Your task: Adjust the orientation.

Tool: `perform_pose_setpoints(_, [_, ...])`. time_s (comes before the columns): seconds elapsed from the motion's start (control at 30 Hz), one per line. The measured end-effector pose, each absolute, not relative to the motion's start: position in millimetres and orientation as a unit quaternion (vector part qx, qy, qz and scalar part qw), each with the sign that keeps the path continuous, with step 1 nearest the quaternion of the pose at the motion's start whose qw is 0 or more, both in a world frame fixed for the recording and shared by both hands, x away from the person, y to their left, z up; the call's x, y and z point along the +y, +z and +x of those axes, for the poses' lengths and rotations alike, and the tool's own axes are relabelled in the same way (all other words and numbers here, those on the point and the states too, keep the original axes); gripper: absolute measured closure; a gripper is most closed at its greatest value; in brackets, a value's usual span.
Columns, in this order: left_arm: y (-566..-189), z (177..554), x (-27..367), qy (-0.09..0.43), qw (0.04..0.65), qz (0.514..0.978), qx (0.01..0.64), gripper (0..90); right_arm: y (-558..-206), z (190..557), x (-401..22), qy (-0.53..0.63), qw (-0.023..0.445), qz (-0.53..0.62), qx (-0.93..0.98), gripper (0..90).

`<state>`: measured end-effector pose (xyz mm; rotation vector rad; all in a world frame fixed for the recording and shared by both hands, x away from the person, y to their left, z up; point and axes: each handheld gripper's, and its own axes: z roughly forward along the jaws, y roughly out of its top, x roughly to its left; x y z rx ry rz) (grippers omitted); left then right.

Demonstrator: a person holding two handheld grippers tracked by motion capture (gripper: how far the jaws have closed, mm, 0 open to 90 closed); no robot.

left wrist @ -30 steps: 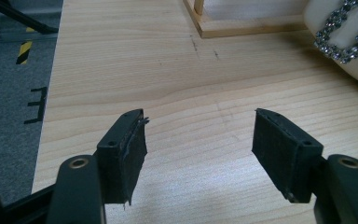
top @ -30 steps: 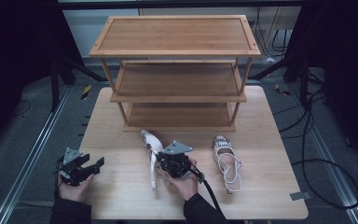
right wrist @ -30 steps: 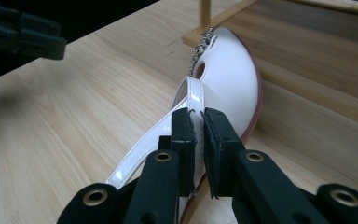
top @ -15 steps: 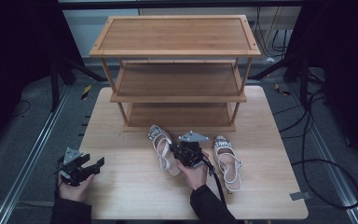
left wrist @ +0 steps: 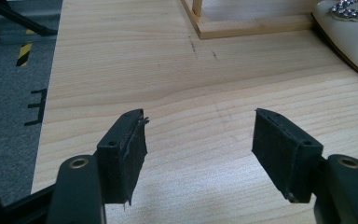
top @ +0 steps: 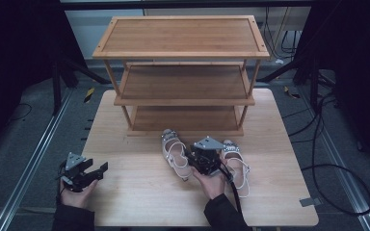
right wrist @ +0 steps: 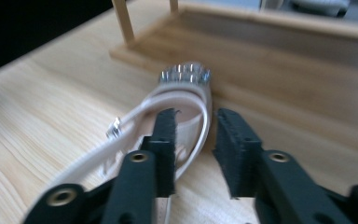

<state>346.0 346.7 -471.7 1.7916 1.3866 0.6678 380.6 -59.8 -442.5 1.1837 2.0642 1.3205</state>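
Now right gripper (right wrist: 193,149) astride sandal (right wrist: 186,100)

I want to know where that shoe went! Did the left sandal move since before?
Yes. The left sandal went right and toward the wooden shoe rack, ending beside the other sandal. The right gripper has just been opening around its side.

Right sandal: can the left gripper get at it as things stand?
Probably not directly. The right sandal lies beyond the right gripper and the left sandal, which sit between it and the left gripper, open at the table's left edge.
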Motion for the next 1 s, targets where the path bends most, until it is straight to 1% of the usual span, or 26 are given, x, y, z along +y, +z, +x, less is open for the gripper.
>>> perform_pose_setpoints(0.03, [-471.7,346.0,346.7,0.262,0.38,0.702,0.543,33.5,-442.5,380.6,-59.8,0.475,0.209,0.425,0.742,64.6])
perform_pose_setpoints(0.07, [-471.6,346.1,346.7,0.261,0.38,0.702,0.543,33.4,-431.2,374.7,-63.5,0.49,0.207,0.422,0.734,57.4])
perform_pose_setpoints(0.1, [-471.6,346.0,346.7,0.262,0.38,0.701,0.543,33.4,-431.2,374.7,-63.5,0.49,0.207,0.422,0.734,57.4])
perform_pose_setpoints(0.13, [-471.5,346.0,346.7,0.262,0.38,0.701,0.543,33.4,-423.1,369.4,-64.3,0.503,0.208,0.414,0.73,48.9])
perform_pose_setpoints(0.17, [-471.5,346.0,346.8,0.262,0.38,0.701,0.543,33.4,-421.2,367.4,-63.5,0.508,0.207,0.412,0.728,43.9])
perform_pose_setpoints(0.2, [-471.5,345.9,346.7,0.262,0.38,0.701,0.543,33.4,-421.2,367.4,-63.5,0.508,0.207,0.412,0.728,43.9])
perform_pose_setpoints(0.23, [-471.4,345.8,346.7,0.262,0.38,0.701,0.543,33.4,-419.8,365.2,-61.9,0.509,0.207,0.409,0.728,38.6])
perform_pose_setpoints(0.27, [-471.4,345.7,346.6,0.263,0.379,0.702,0.543,33.4,-421.5,361.0,-56.1,0.51,0.203,0.402,0.733,29.7])
perform_pose_setpoints(0.3, [-471.3,345.6,346.6,0.263,0.379,0.702,0.542,33.4,-421.5,361.0,-56.1,0.51,0.203,0.402,0.733,29.7])
perform_pose_setpoints(0.33, [-471.2,345.5,346.4,0.263,0.38,0.702,0.542,33.4,-424.1,358.8,-53.4,0.511,0.202,0.398,0.735,27.0])
perform_pose_setpoints(0.37, [-471.1,345.5,346.3,0.263,0.38,0.702,0.542,33.4,-431.5,354.7,-48.1,0.504,0.2,0.39,0.744,22.1])
perform_pose_setpoints(0.4, [-471.1,345.5,346.3,0.263,0.38,0.702,0.542,33.4,-431.5,354.7,-48.1,0.504,0.2,0.39,0.744,22.1])
perform_pose_setpoints(0.43, [-471.2,345.6,346.2,0.262,0.38,0.702,0.542,33.4,-435.0,353.5,-46.3,0.5,0.201,0.387,0.748,19.7])
perform_pose_setpoints(0.47, [-471.2,345.5,346.2,0.262,0.379,0.702,0.542,33.4,-447.0,350.3,-42.3,0.486,0.203,0.386,0.758,17.2])
perform_pose_setpoints(0.5, [-471.2,345.5,346.2,0.262,0.379,0.702,0.542,33.4,-447.0,350.3,-42.3,0.486,0.203,0.386,0.758,17.2])
perform_pose_setpoints(0.53, [-471.2,345.5,346.2,0.263,0.38,0.702,0.542,33.4,-458.4,349.0,-40.4,0.476,0.199,0.391,0.762,16.7])
perform_pose_setpoints(0.73, [-471.5,345.8,345.9,0.262,0.379,0.703,0.542,33.4,-479.1,349.3,-34.4,0.46,0.195,0.404,0.766,17.4])
perform_pose_setpoints(0.77, [-471.5,345.7,345.9,0.262,0.379,0.703,0.541,33.5,-484.5,350.7,-31.3,0.454,0.2,0.404,0.769,20.8])
perform_pose_setpoints(0.8, [-471.5,345.7,346.0,0.262,0.379,0.703,0.541,33.5,-484.5,350.7,-31.3,0.454,0.2,0.404,0.769,20.8])
perform_pose_setpoints(0.87, [-471.6,345.9,346.4,0.261,0.379,0.703,0.542,33.5,-486.9,351.3,-30.0,0.449,0.199,0.406,0.77,24.2])
perform_pose_setpoints(0.93, [-471.6,345.8,346.4,0.261,0.379,0.703,0.542,33.5,-488.5,350.5,-31.9,0.445,0.203,0.411,0.769,34.3])
perform_pose_setpoints(0.97, [-471.7,345.8,346.4,0.261,0.379,0.703,0.542,33.5,-488.5,350.5,-31.9,0.445,0.203,0.411,0.769,34.3])
perform_pose_setpoints(1.0, [-471.7,345.8,346.4,0.261,0.379,0.703,0.542,33.5,-488.2,350.2,-33.4,0.448,0.197,0.412,0.768,37.8])
